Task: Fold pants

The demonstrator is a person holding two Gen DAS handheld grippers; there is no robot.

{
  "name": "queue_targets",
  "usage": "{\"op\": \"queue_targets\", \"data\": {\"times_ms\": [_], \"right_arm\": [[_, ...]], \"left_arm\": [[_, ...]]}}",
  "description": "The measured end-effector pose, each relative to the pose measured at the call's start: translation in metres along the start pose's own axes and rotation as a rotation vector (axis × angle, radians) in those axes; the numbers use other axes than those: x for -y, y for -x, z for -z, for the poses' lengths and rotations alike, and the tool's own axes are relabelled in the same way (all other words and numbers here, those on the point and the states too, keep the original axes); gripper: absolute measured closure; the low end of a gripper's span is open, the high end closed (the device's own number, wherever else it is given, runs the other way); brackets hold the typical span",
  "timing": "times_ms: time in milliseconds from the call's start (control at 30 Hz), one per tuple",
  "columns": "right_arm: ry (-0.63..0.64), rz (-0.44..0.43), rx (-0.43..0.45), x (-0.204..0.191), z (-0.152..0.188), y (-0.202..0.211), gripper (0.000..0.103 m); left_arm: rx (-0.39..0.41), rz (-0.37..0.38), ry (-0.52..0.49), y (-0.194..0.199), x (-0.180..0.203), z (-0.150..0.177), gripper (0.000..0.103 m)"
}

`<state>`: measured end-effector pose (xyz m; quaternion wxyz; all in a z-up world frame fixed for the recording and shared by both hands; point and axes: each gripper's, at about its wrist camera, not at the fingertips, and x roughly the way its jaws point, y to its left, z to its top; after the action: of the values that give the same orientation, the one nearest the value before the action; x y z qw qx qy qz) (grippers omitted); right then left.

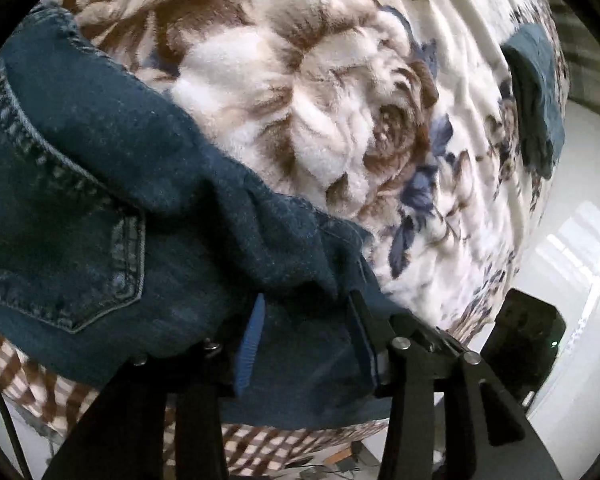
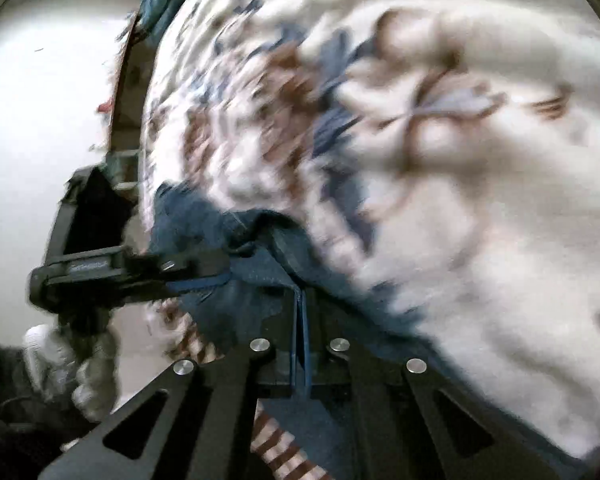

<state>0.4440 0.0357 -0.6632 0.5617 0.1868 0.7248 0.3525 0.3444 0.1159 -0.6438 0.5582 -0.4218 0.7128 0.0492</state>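
A: How many garments do you count?

B: One pair of pants [image 1: 100, 200], dark blue denim with one stitched back pocket [image 1: 80, 264] showing. They lie across a plush blanket [image 1: 300, 92], thick pile, printed with big brown and cream roses and blue leaves. A second, teal cloth [image 1: 538, 96] sits well apart at the blanket's far edge.

A: And the grippers?

B: Two, both black with blue pads. The left gripper [image 1: 308, 312] has its jaws a moderate way apart with the denim's thick edge bunched between them; a blue pad [image 1: 250, 344] presses the cloth on one side, the black finger on the other.

A: The right one?

B: The right gripper [image 2: 302, 320] has its jaws brought together, the blue pads pinching a thin fold of the pants [image 2: 236, 240]. That view is blurred. The left gripper [image 2: 204, 268] shows there too, just beside it, biting the same hem.

A: Anything under the blanket?

B: A brown-and-white checked fabric [image 1: 36, 384] peeks out at the edge.
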Motion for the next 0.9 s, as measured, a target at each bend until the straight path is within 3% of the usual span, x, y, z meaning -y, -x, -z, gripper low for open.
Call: {"op": "queue_targets", "data": {"times_ms": [100, 233, 333, 400, 467, 633, 733, 800, 833, 900], "right_arm": [[-0.006, 0.036, 0.017, 0.002, -0.003, 0.0, 0.101], [-0.007, 0.058, -0.042, 0.005, -0.009, -0.008, 0.1], [-0.068, 0.07, -0.009, 0.021, -0.006, 0.013, 0.086], [-0.048, 0.142, 0.037, 0.026, 0.0, 0.041, 0.059], [-0.022, 0.188, 0.029, 0.028, 0.009, 0.058, 0.056], [0.098, 0.248, -0.085, 0.033, 0.034, 0.07, 0.056], [0.206, 0.286, -0.14, 0.025, 0.044, 0.045, 0.058], [0.265, 0.353, -0.139, 0.025, 0.05, 0.03, 0.085], [0.26, 0.388, -0.125, 0.028, 0.05, 0.027, 0.088], [0.122, 0.372, -0.051, 0.046, 0.046, 0.034, 0.091]], "left_arm": [[0.027, 0.037, -0.006, 0.016, 0.006, -0.001, 0.064], [0.06, -0.007, -0.058, 0.013, 0.015, -0.011, 0.056], [0.048, -0.057, -0.076, -0.004, 0.015, -0.024, 0.056], [0.038, -0.078, -0.063, -0.014, 0.012, -0.031, 0.056], [0.035, -0.082, -0.057, -0.019, 0.009, -0.034, 0.056], [0.045, -0.094, -0.064, -0.019, 0.008, -0.032, 0.056], [0.041, -0.095, -0.049, -0.021, 0.011, -0.033, 0.056], [0.037, -0.081, -0.025, -0.019, 0.01, -0.036, 0.055], [0.041, -0.074, -0.016, -0.017, 0.009, -0.036, 0.056], [0.063, -0.056, -0.005, -0.008, 0.008, -0.035, 0.056]]}}
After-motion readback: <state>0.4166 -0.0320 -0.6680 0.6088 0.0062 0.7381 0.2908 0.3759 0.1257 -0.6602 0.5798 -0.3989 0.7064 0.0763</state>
